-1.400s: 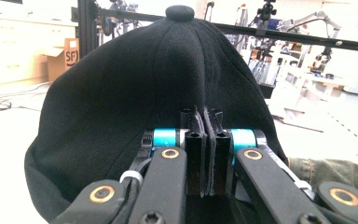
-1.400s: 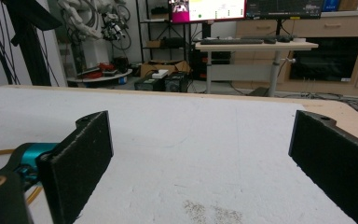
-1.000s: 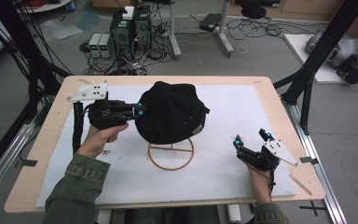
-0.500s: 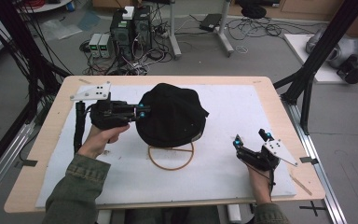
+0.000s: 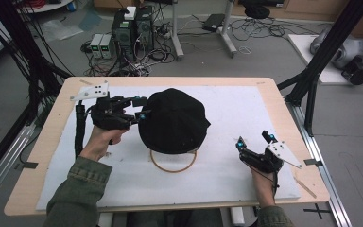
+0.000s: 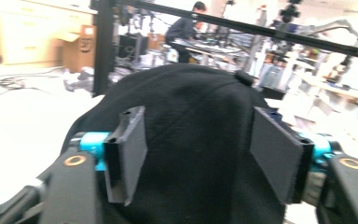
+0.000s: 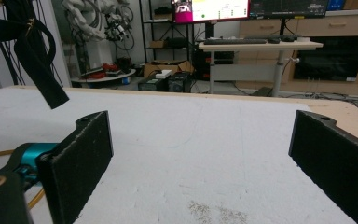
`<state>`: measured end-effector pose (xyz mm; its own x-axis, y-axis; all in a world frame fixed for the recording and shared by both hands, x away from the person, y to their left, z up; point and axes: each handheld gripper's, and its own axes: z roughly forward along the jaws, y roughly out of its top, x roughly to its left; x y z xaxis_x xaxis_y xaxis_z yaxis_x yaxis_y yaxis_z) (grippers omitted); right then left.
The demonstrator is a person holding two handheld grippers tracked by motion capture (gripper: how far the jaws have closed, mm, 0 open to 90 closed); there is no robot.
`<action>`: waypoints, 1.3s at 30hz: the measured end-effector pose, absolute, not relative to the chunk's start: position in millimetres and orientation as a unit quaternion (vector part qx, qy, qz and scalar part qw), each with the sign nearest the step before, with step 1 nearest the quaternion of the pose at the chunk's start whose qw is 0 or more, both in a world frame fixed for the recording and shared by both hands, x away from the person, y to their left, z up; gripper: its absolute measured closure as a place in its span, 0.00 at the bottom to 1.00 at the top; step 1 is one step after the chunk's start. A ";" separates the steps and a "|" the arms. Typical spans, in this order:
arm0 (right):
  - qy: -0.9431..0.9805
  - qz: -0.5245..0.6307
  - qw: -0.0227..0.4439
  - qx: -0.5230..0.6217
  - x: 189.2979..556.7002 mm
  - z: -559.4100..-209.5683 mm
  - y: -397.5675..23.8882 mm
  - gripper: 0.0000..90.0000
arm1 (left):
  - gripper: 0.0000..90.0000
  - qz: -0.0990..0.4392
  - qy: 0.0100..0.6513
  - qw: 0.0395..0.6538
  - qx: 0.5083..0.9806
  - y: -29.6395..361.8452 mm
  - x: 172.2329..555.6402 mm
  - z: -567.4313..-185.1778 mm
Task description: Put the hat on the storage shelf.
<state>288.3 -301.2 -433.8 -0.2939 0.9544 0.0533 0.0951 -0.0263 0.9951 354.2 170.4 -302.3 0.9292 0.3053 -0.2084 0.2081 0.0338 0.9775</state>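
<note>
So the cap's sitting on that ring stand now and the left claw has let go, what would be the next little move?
Probably draw the left gripper straight back from the black cap. Its jaws have just been opening and now stand wide at the cap's side, pads off the fabric, while the cap rests on the wire stand. The right gripper waits open.

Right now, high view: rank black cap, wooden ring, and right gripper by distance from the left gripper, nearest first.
From the left gripper:
1. black cap, directly at its jaws, mid-table; the jaws have just been opening and stand apart beside the cap.
2. wooden ring, under the cap's near edge, toward the person.
3. right gripper, far across the white mat, near-right side.
</note>
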 end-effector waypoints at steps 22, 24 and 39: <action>0.584 0.554 0.387 0.449 287.7 -433.4 -300.1 0.06 | 0.15 0.186 0.270 0.700 0.635 198.7 343.9 -313.5; 0.584 0.554 0.387 0.451 287.7 -433.6 -299.9 0.06 | 0.15 0.212 0.285 0.699 0.620 203.1 339.9 -315.9; 0.583 0.554 0.388 0.450 287.4 -433.2 -299.4 0.06 | 0.15 0.313 0.364 0.680 0.554 235.2 316.6 -336.8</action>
<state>287.4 -299.4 -433.2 -0.2949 0.9544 0.0462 0.0943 -0.0191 0.9954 316.6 235.2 -336.8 0.5390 0.8291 -0.1489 -0.0214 0.1901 0.9815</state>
